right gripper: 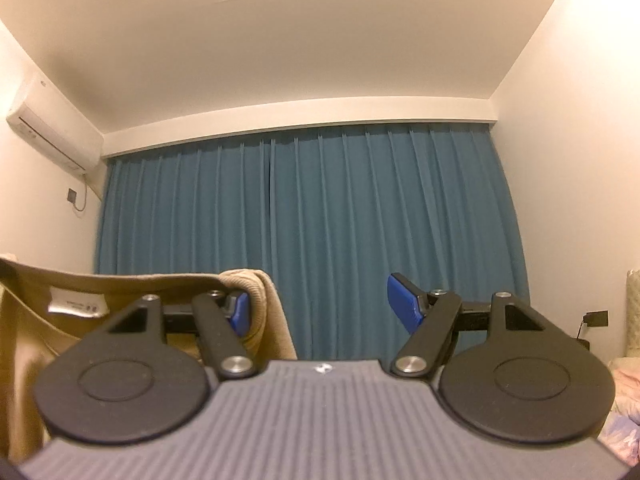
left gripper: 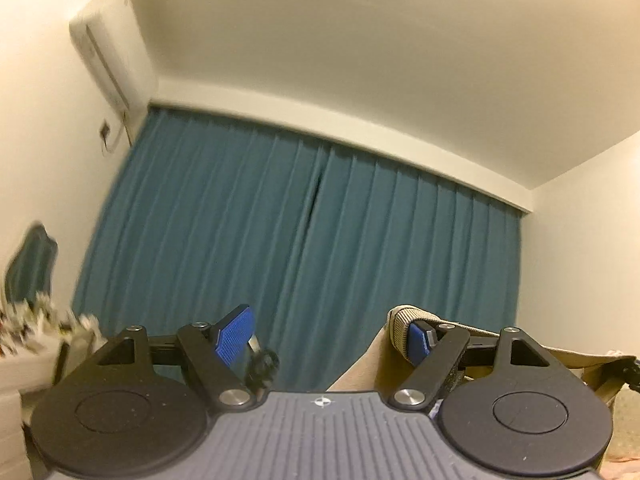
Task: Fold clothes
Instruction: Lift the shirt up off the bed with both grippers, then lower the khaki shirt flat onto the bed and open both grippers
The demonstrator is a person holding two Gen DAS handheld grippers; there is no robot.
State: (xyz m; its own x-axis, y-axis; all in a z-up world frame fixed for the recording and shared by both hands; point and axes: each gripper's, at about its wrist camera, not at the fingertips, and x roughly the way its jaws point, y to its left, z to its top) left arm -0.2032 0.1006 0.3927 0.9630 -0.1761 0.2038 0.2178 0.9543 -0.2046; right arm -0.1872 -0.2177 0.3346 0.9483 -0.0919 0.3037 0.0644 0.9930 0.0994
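Observation:
A tan garment with a ribbed edge hangs over the right finger of my left gripper, and its cloth trails off to the right. The same tan garment is draped over the left finger of my right gripper, and its inside with a white label spreads to the left. Both grippers are held high and point slightly upward at the curtain. Each stands wide open; the cloth is hooked on one finger only, and the gap between the blue pads is empty.
A teal curtain fills the far wall under a white ceiling. An air conditioner hangs high on the left wall. A framed mirror and blurred clutter sit low left. Pinkish bedding lies low right.

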